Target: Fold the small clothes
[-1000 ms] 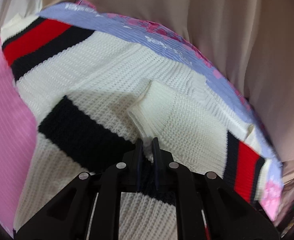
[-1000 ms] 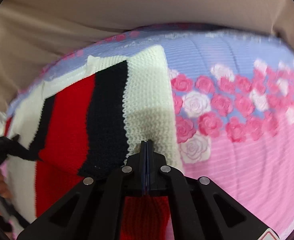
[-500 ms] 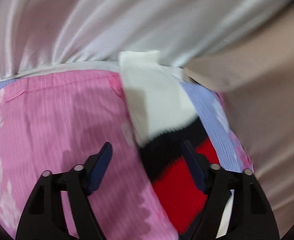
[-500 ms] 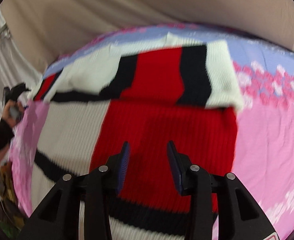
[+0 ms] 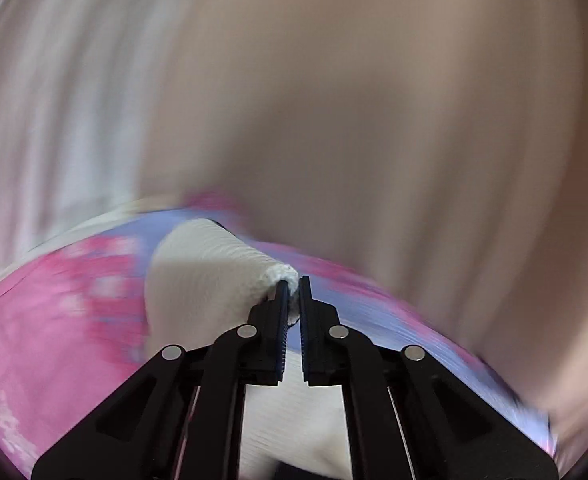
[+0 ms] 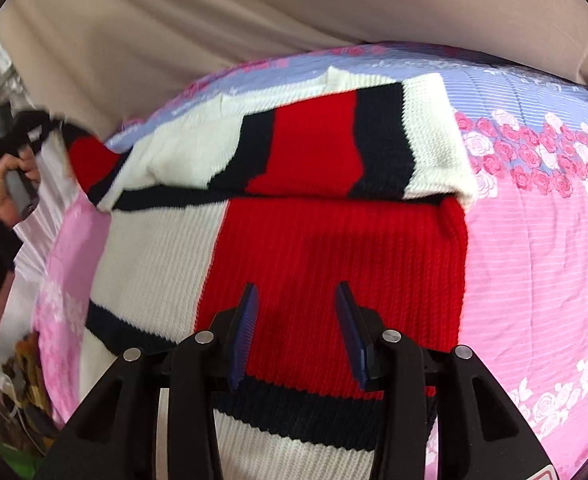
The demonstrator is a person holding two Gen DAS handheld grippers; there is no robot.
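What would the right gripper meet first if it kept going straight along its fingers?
Most likely the red panel of the striped knit sweater lying on the floral bedspread. The right gripper is open and empty above it, pointing down; depth is unclear.

sweater (image 6: 334,248): chunky ribbed knit | bedspread (image 6: 534,260): smooth printed cloth

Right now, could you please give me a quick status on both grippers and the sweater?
Left gripper shut on white sleeve cuff. Right gripper open, empty, above the sweater. Nothing in the way.
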